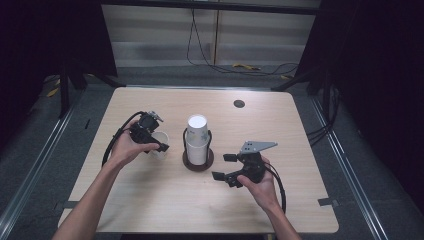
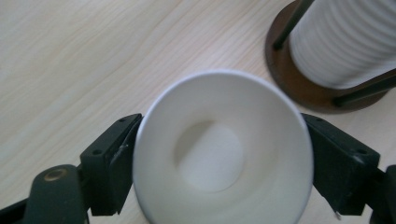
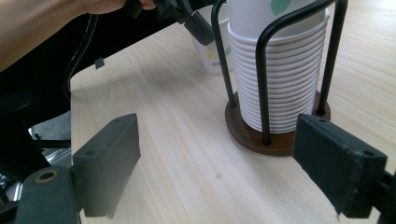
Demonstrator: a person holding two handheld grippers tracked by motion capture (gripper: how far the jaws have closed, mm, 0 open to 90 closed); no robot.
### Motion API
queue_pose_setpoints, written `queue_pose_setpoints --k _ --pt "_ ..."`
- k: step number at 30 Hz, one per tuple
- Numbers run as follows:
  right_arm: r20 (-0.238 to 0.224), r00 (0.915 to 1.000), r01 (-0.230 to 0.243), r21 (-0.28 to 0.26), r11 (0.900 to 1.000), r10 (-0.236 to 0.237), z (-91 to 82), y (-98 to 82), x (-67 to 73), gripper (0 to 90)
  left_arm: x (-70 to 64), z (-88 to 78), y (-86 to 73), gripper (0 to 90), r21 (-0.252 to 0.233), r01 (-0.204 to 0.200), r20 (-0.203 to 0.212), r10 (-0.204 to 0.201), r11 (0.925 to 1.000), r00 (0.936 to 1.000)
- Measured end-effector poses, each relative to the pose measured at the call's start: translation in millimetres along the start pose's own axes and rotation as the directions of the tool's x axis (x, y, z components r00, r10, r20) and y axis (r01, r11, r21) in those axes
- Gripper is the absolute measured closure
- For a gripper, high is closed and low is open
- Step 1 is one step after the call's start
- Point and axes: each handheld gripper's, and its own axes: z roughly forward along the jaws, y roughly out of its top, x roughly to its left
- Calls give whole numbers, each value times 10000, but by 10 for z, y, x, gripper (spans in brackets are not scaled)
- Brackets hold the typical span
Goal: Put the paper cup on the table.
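Note:
A single white paper cup (image 2: 222,154) stands upright on the wooden table (image 1: 150,200), seen from above with its mouth open. My left gripper (image 2: 222,161) is shut on the paper cup, one black jaw pressed to each side near the rim. In the high view the cup (image 1: 161,151) sits left of a tall stack of white cups (image 1: 197,137) held in a black wire stand with a round brown base (image 1: 198,163). My right gripper (image 1: 225,166) is open, right of the stand and pointing at it. The stack (image 3: 280,79) lies beyond its spread jaws (image 3: 219,163), with nothing between them.
A dark round grommet (image 1: 239,103) is set in the table at the back right. Cables trail from both grippers over the table top. The held cup (image 3: 210,56) stands behind the stand's wire post (image 3: 222,51), with the person's left forearm (image 3: 42,28) above the table's left edge.

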Motion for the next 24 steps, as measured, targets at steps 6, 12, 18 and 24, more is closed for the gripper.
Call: queue_pose_setpoints --k 6,12,18,24 --pt "17 10000 14 1 10000 -14 -3 -3 1 148 36 -5 -39 163 -228 117 -202 -122 9997 9997" --pt "30 10000 20 16 10000 -20 -1 -1 3 148 41 -58 -68 162 -856 86 -149 -99 9963 9998" --pt "77 10000 0 -12 10000 1 -13 0 2 148 -21 -128 -67 163 -1376 135 -403 -192 9904 9990" --pt "44 10000 62 2 10000 -62 -13 4 10 148 -33 -229 -61 166 -2121 221 -626 -362 9770 9974"
